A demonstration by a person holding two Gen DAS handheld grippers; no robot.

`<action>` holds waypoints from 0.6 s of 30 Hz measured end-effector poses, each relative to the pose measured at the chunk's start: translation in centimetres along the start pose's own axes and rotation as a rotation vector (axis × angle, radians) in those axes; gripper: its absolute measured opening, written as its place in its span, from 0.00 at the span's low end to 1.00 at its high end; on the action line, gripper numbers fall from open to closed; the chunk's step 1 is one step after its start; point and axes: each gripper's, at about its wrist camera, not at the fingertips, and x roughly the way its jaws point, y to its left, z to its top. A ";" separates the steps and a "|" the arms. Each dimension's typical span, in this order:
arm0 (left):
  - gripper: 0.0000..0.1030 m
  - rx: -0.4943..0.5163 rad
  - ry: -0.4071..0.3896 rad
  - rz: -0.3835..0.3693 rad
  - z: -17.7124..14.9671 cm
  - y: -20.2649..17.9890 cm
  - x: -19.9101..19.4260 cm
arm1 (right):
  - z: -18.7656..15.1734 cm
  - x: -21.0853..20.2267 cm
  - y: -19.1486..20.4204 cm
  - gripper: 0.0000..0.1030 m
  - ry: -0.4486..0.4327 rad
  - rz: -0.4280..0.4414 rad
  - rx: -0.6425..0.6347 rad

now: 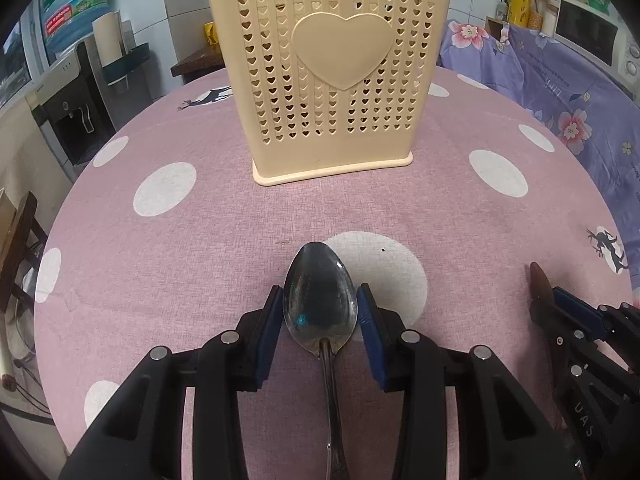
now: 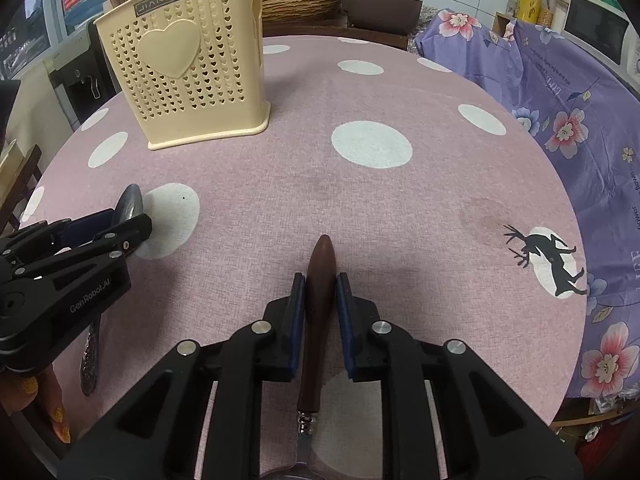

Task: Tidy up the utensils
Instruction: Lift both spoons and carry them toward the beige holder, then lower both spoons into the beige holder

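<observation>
A round surface (image 2: 400, 208) covered in a pink cloth with white polka dots and small black deer silhouettes carried a tall cream plastic utensil basket (image 1: 328, 76), its front pierced with rows of tiny hearts around one large raised heart. A dark label near its rim read "JIANHAO", mirrored in both views. The left hand-held gripper (image 1: 320, 312) was part-way open, its blue pads set against either side of the bowl of a tarnished metal spoon (image 1: 320, 296), which lay flat on the cloth with its handle running back toward the camera; the pads looked to be touching the bowl's edges. The right hand-held gripper (image 2: 320, 312) was nearly closed, its pads clamped on the dark brown wooden handle (image 2: 320, 280) of a second utensil whose metal neck showed below; its working end was out of view. The spoon would likely be stiff, light and slippery, its curved bowl apt to squirt from a pinch, so the neck or handle seemed the safer hold. The wooden handle looked rigid and easier to hold, though tapered. The left tool's side read "GenRobot.AI"; the right tool's showed letters like "UAS".
</observation>
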 end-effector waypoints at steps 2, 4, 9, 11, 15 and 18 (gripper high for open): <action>0.37 -0.003 -0.007 -0.006 0.0 0.1 -0.2 | 0.1 0.1 -0.1 0.16 -0.001 0.010 0.001; 0.37 -0.008 -0.021 -0.011 0.2 0.2 -0.5 | 0.2 0.1 -0.4 0.16 -0.001 0.031 0.010; 0.37 -0.039 -0.081 -0.045 1.0 0.9 -2.6 | 0.9 -1.3 -1.4 0.16 -0.040 0.117 0.072; 0.37 -0.070 -0.122 -0.083 1.5 1.6 -4.1 | 1.5 -2.6 -1.7 0.16 -0.071 0.153 0.090; 0.37 -0.085 -0.203 -0.120 2.5 2.5 -7.4 | 2.5 -6.5 -1.9 0.16 -0.174 0.179 0.092; 0.37 -0.102 -0.257 -0.160 2.9 3.0 -9.7 | 3.1 -9.2 -2.1 0.16 -0.238 0.203 0.090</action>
